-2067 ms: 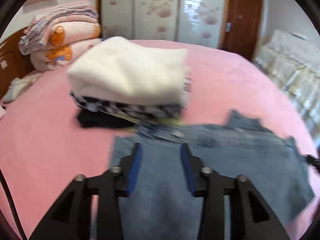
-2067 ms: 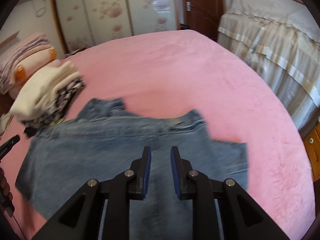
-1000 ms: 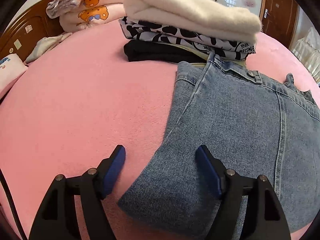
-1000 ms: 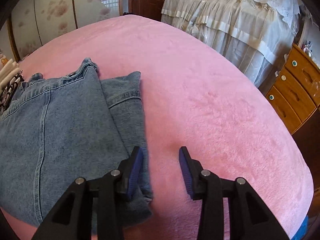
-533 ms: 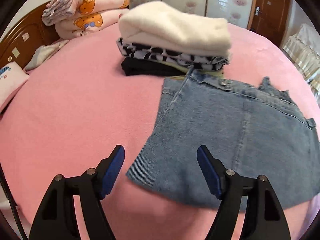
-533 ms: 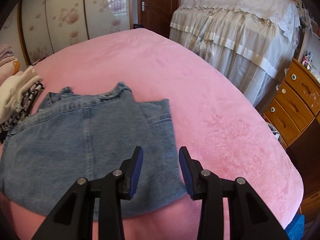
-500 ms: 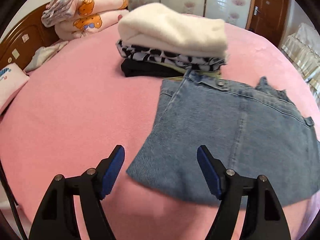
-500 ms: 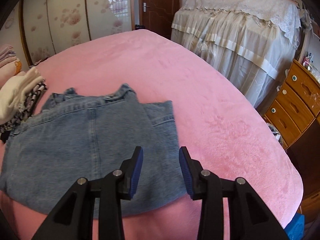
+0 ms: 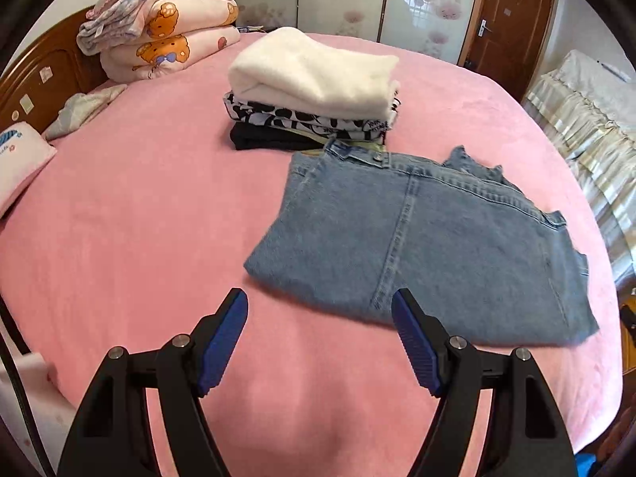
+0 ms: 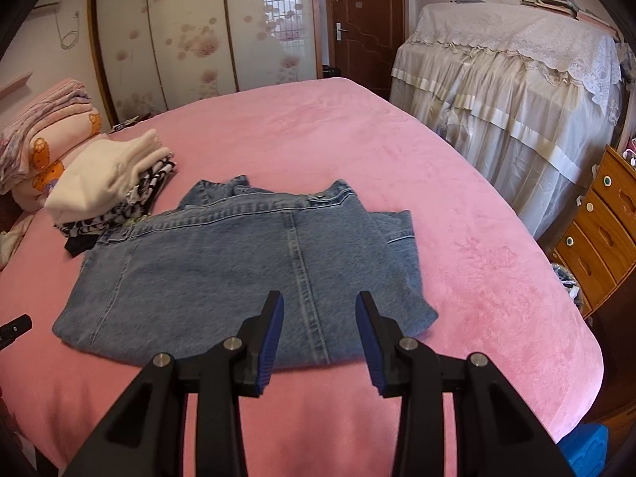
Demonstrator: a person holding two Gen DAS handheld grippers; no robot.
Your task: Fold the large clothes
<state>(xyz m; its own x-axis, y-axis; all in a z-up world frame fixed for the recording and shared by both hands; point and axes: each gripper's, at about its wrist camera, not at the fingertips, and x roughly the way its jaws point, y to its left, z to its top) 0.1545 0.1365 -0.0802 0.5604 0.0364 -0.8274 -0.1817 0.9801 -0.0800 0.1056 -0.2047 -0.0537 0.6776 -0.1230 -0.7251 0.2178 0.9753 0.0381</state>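
1. The denim garment (image 9: 421, 246) lies folded flat on the pink bed (image 9: 139, 218), its waistband just beside the stack of folded clothes (image 9: 314, 91).
2. The left gripper (image 9: 320, 338) has its jaws spread wide and empty, now held above the garment's near edge, higher and farther back than a second ago.
3. The right gripper (image 10: 320, 334) likewise has pulled back; its jaws stand apart, holding nothing, over the near hem.
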